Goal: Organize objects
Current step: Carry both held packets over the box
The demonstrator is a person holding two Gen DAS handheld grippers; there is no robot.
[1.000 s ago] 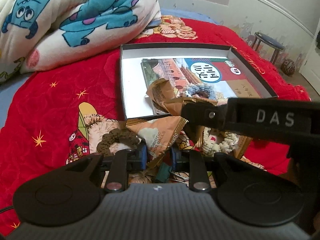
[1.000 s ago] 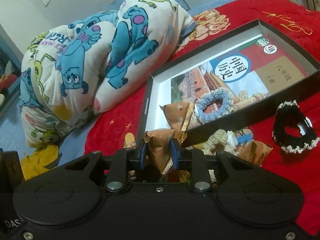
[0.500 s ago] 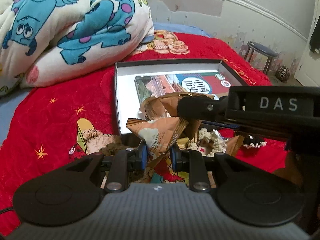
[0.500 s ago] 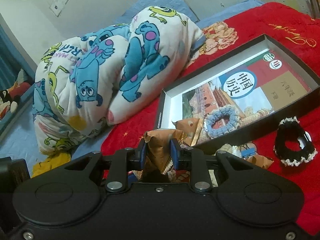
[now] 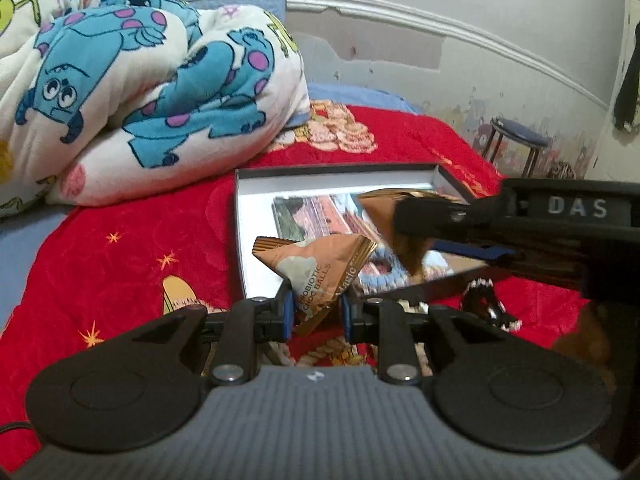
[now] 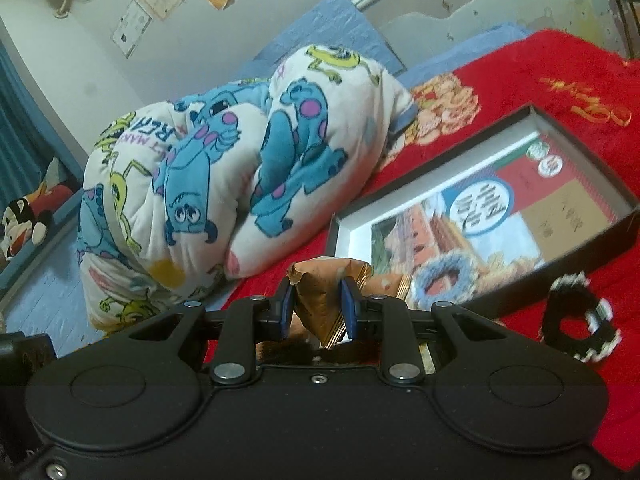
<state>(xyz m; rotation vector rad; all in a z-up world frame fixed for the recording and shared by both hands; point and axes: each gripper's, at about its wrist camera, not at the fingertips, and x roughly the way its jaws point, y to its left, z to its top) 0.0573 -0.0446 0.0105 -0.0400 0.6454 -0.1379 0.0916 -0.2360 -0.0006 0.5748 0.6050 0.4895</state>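
Note:
My left gripper [image 5: 314, 314] is shut on a brown triangular choc-ball snack packet [image 5: 316, 268], held above the red bedspread near the front edge of an open black box [image 5: 240, 216]. My right gripper [image 6: 316, 306] is shut on a second brown snack packet [image 6: 320, 300]; in the left wrist view it reaches in from the right with that packet [image 5: 384, 212] over the box. The box [image 6: 624, 200] holds a picture book [image 6: 500, 208], a blue scrunchie [image 6: 444, 280] and another packet [image 6: 384, 284].
A black scrunchie with white trim [image 6: 576, 324] lies on the red bedspread [image 5: 120, 248] right of the box. A folded Monsters blanket [image 5: 132, 80] sits at the back left. A stool [image 5: 516, 140] stands by the wall on the right.
Both grippers have lifted with their snack packets. The items on the bedspread have dropped lower in view, and the right gripper's packet now hangs over the box.

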